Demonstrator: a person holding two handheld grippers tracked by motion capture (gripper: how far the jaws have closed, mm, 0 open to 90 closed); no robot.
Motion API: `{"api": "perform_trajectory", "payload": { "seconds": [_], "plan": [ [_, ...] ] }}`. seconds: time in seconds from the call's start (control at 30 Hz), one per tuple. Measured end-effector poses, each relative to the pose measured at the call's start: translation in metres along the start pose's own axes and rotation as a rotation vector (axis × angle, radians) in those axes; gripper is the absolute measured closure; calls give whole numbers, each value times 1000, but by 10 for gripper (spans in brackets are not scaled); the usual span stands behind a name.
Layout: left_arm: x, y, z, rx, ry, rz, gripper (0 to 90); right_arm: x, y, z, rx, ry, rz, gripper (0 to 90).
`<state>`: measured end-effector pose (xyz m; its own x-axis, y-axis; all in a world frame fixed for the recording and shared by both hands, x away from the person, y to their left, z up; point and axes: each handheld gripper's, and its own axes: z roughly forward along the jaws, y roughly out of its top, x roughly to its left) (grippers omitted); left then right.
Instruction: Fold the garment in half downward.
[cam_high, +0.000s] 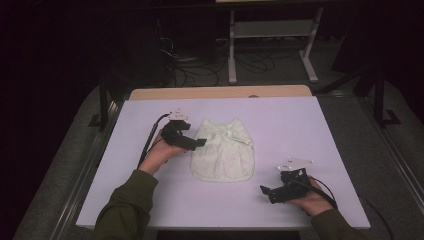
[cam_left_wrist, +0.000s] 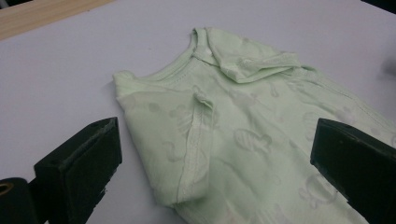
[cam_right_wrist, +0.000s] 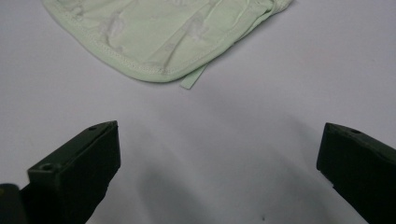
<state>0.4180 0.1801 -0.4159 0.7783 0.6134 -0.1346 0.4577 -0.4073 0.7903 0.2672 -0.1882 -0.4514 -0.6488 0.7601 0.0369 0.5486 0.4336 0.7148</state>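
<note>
Pale green baby garment (cam_high: 222, 150) flat mid-worktop (cam_high: 300, 130), sleeve folded inward; left gripper (cam_high: 192, 142) just at its left shoulder edge, jaws spread wide either side of the sleeve, nothing clamped; right gripper (cam_high: 267, 192) near the hem corner, apart, jaws wide, empty.

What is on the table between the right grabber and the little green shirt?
Nothing. In the right gripper view, bare white table runs from the open right gripper up to the shirt's hem. The high view agrees.
</note>
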Motion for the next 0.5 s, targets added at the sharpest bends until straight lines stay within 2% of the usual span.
{"api": "perform_trajectory", "payload": {
  "seconds": [0.27,0.5],
  "plan": [
    [5,6,9,2,4,-7,17,1,0,1,3,4,-5,0],
    [10,10,13,0,6,-11,58,0,0,0,2,5,-3,0]
  ]
}}
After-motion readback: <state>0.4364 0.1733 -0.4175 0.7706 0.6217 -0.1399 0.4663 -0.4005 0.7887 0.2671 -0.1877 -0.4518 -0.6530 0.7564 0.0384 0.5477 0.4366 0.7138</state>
